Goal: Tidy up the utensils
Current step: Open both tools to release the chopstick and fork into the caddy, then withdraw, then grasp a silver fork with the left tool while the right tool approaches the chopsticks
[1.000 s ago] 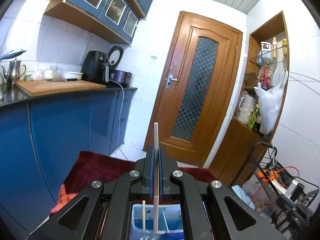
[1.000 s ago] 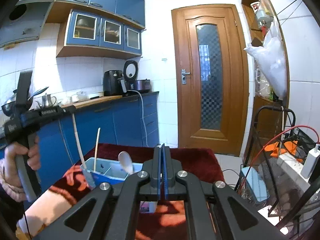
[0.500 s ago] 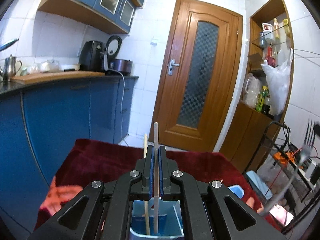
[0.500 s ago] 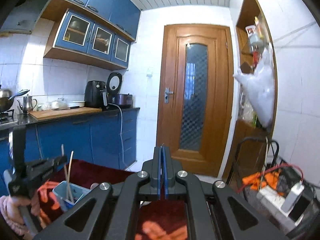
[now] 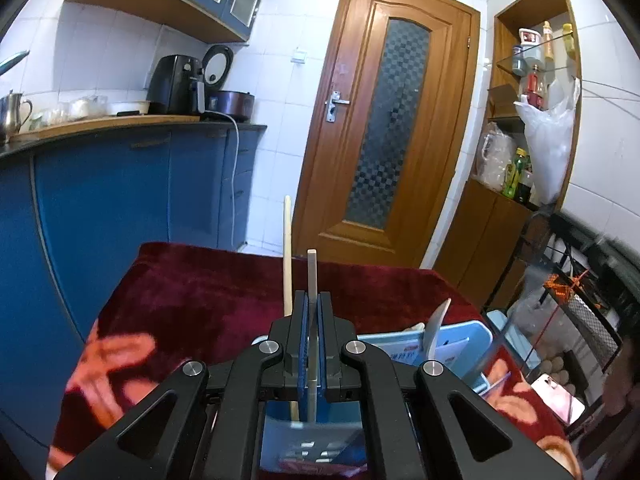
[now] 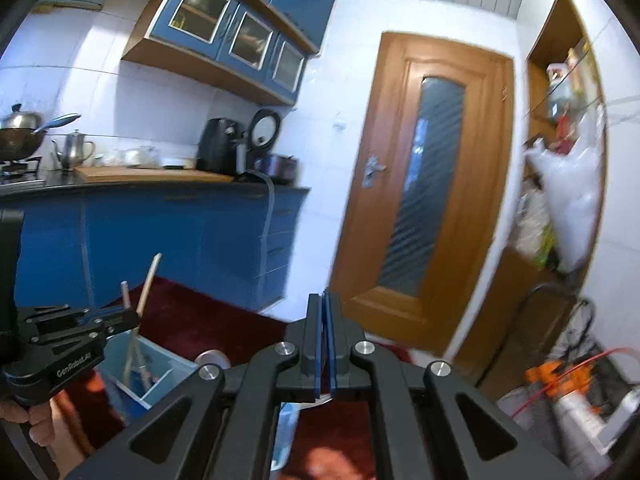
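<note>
We are pinching a pale chopstick upright between the pads of the left gripper, whose jaws are pressed tight against its sides; its top is standing above the fingertips and its lower end is reaching down into the light blue utensil holder directly below. A second chopstick, rounder and more yellow, is leaning in the same compartment just to the left of the held one (the two are close, but we cannot tell whether they are touching). In the next compartment to the right a white spoon is standing with its bowl up.

From the right wrist view we are seeing the same arrangement from the side: the left gripper is holding its stick over the holder, both sticks are angling down into it, and a hand is gripping the handle at the lower left edge. The right gripper is carrying nothing, its blue pads closed flat together.

The holder is sitting on a dark red cloth with pink patterning that is covering the table. Beyond it, blue cabinets are running along the left, a brown wooden door is facing us, and a white plastic bag is hanging by the shelves on the right.
</note>
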`<state>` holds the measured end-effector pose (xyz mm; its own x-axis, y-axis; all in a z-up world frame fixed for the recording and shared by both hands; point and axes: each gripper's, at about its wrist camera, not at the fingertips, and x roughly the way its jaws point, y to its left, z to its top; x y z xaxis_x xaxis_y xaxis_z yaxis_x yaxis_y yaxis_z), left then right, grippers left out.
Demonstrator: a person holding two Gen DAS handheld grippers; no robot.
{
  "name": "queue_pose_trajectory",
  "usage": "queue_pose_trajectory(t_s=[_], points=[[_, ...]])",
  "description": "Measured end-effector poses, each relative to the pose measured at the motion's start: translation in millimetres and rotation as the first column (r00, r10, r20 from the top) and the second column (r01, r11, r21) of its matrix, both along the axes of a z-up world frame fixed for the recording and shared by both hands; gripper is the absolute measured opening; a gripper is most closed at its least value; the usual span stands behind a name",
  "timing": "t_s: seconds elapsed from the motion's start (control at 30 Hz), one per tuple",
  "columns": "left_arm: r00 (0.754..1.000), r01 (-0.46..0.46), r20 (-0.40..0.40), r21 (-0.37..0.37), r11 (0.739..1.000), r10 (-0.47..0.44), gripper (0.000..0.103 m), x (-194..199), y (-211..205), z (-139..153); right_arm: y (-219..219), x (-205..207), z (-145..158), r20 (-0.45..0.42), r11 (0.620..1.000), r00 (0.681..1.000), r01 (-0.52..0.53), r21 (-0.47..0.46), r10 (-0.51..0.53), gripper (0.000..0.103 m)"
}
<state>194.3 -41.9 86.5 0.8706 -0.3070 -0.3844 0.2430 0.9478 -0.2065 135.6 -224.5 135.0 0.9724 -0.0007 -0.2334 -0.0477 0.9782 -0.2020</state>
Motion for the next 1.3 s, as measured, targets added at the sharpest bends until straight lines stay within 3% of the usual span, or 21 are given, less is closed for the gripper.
queue_pose_trajectory(t_s=[0.2, 0.3, 0.37, 0.43, 0.67, 1.03, 1.3], points=[[0.999, 0.040, -0.033, 0.011, 0.999, -0.040, 0.007, -8, 3, 0, -5, 8, -18, -0.074, 0.984, 0.992, -0.088, 0.153, 0.101, 0.004], [0.998, 0.053, -0.042, 0.017, 0.998, -0.052, 0.020, -14, 3, 1, -10, 6, -19, -0.076, 0.971, 0.989, -0.106, 0.216, 0.125, 0.012], [0.998, 0.056, -0.042, 0.016, 0.998, -0.055, 0.034, -18, 4, 2, -13, 0, -16, -0.066, 0.967, 0.990, -0.108, 0.233, 0.127, 0.015], [0.997, 0.060, -0.039, 0.017, 0.998, -0.059, 0.037, -23, 5, 3, -15, -7, -14, -0.056, 0.964, 0.990, -0.110, 0.244, 0.127, 0.018], [0.996, 0.062, -0.070, 0.033, 0.998, -0.060, 0.041, -40, 10, 10, -24, -32, -8, -0.051, 0.947, 0.990, -0.109, 0.301, 0.130, 0.023], [0.988, 0.078, -0.138, 0.086, 0.993, -0.066, 0.044, -75, 20, 7, -12, -69, -30, -0.174, 0.949, 0.974, -0.085, 0.305, 0.143, 0.025], [0.960, 0.091, -0.275, 0.101, 0.991, -0.060, 0.044, -92, 25, -20, -8, -92, -49, -0.249, 0.946, 0.957, -0.066, 0.317, 0.150, 0.029]])
